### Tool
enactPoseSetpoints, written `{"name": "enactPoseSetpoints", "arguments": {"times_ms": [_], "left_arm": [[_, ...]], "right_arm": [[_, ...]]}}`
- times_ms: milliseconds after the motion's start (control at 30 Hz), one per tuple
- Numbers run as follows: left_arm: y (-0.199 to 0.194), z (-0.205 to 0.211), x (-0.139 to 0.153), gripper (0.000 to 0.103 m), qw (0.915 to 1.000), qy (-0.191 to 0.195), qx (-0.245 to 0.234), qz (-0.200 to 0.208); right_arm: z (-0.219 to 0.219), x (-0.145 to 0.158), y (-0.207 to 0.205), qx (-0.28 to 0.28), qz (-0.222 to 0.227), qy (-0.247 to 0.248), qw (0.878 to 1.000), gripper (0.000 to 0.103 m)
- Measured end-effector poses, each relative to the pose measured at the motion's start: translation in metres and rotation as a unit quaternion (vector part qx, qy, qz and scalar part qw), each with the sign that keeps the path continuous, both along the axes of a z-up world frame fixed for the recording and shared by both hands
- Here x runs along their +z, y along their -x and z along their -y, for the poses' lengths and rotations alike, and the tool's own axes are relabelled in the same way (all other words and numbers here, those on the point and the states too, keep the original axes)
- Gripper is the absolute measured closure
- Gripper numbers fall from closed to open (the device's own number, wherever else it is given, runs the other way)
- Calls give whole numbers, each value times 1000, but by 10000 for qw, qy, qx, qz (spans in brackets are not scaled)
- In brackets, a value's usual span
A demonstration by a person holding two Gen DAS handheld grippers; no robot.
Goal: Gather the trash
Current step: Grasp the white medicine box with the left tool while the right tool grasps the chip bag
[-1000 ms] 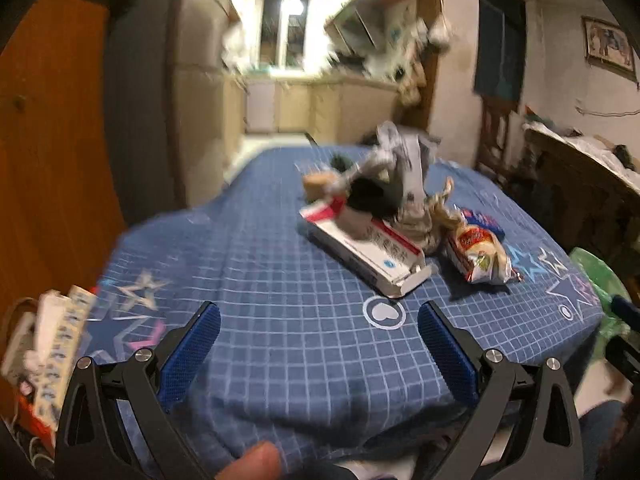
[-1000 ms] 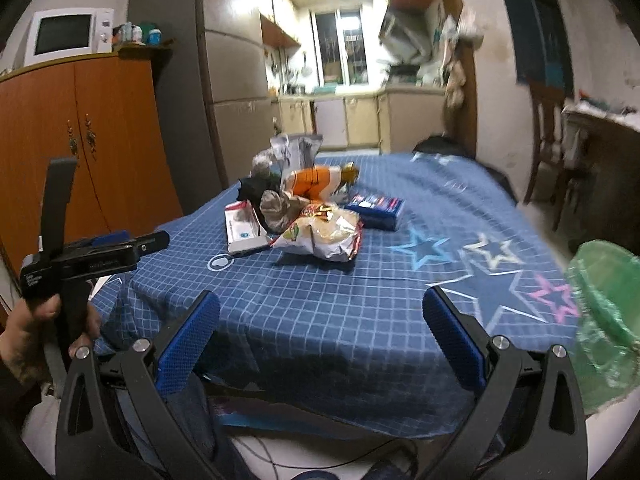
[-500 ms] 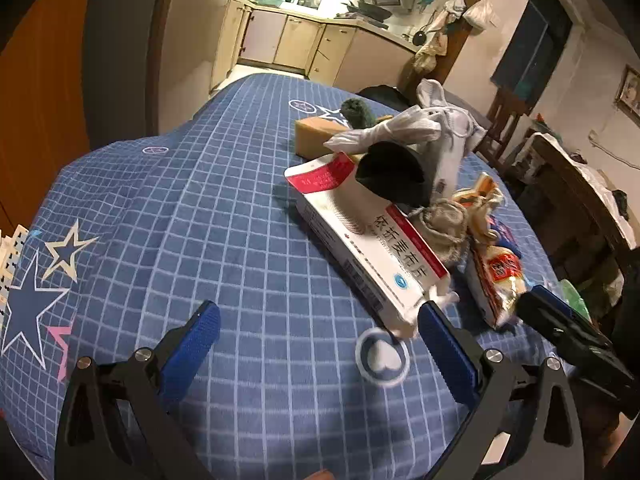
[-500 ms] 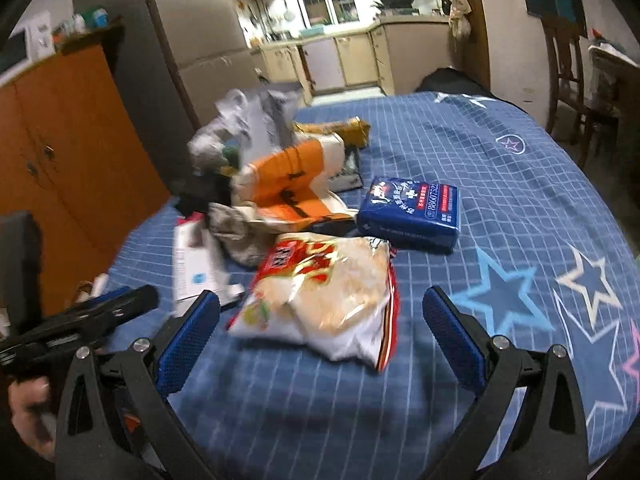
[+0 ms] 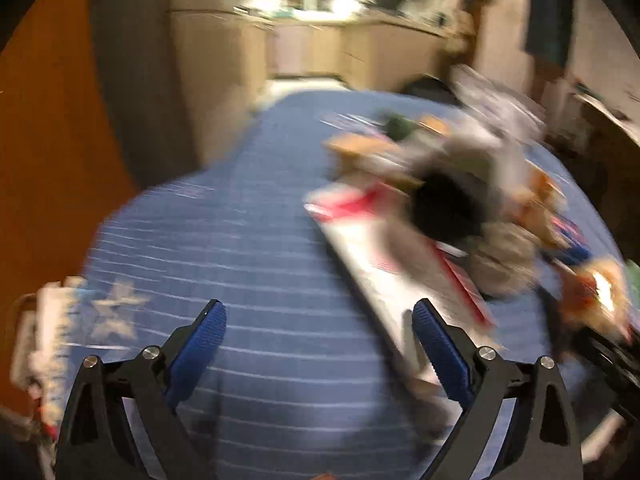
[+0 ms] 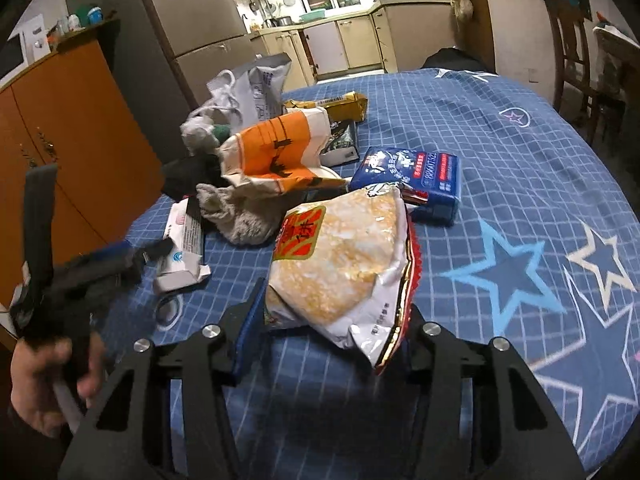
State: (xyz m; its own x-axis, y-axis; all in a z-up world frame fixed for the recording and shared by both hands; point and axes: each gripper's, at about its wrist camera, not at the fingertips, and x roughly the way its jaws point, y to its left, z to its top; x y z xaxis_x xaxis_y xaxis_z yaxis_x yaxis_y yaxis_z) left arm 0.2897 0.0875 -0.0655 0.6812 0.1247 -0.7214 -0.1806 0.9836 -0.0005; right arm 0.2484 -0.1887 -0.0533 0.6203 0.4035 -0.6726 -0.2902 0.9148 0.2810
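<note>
A heap of trash lies on the blue star-patterned tablecloth (image 6: 500,140). Nearest is a clear snack bag (image 6: 340,248) of pale crackers with a red label. My right gripper (image 6: 332,312) is closing on its near end; the left pad touches the bag's side and the bag hides the right pad. Behind it lie an orange-and-white bag (image 6: 276,152), a blue tissue pack (image 6: 412,172), a grey cloth (image 6: 236,216) and a long white-and-red box (image 6: 184,240). In the blurred left wrist view my left gripper (image 5: 316,312) stands wide, its jaws just starting to close over bare cloth, the box (image 5: 384,264) ending beside its right pad.
An orange cabinet (image 6: 68,120) and a grey fridge (image 6: 192,20) stand left of the table. A wooden chair (image 6: 572,40) is at the far right. A person's hand (image 6: 36,380) holds the left gripper at the table's left edge. A white crumpled bag (image 6: 256,88) tops the heap.
My right gripper has moved in low over the snack bag and its jaws have drawn in around it. The left wrist view has swung and blurred, with the white-and-red box now nearer its right pad.
</note>
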Motion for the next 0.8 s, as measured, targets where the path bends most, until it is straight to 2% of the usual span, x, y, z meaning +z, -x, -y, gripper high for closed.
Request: {"name": "enactPoseSetpoints", "arguments": {"times_ms": [67, 100, 200, 267, 300, 367, 467, 700, 733, 767, 800], "left_arm": [[4, -20, 3, 10, 9994, 185, 290, 70], [5, -25, 3, 10, 9991, 300, 284, 79], [12, -21, 6, 10, 9983, 565, 40, 134], [11, -10, 8, 10, 9950, 961, -224, 122], [10, -2, 10, 10, 9942, 1019, -321, 121], [4, 22, 12, 10, 9937, 937, -610, 113], [-3, 47, 10, 8, 9930, 882, -785, 68], [-30, 64, -10, 5, 9977, 475, -452, -171], [-31, 61, -15, 7, 9977, 508, -410, -189], [-26, 57, -16, 17, 9976, 548, -387, -181], [-25, 55, -17, 22, 9980, 512, -327, -162]], "right_arm": [[3, 1, 11, 41, 20, -81, 10000, 53], [2, 3, 13, 48, 18, -102, 9999, 53], [3, 2, 20, 56, -6, -158, 9999, 52], [3, 2, 19, 53, -52, -166, 9998, 52], [4, 2, 19, 37, -72, -170, 9998, 52], [8, 2, 21, 7, -78, -182, 9998, 52], [15, 5, 22, -31, -66, -175, 9998, 52], [25, 5, 16, -48, -92, -216, 9997, 52], [24, 5, 15, -32, -79, -222, 9997, 52], [23, 6, 14, -15, -73, -227, 9997, 52], [21, 7, 14, 8, -53, -221, 9997, 52]]}}
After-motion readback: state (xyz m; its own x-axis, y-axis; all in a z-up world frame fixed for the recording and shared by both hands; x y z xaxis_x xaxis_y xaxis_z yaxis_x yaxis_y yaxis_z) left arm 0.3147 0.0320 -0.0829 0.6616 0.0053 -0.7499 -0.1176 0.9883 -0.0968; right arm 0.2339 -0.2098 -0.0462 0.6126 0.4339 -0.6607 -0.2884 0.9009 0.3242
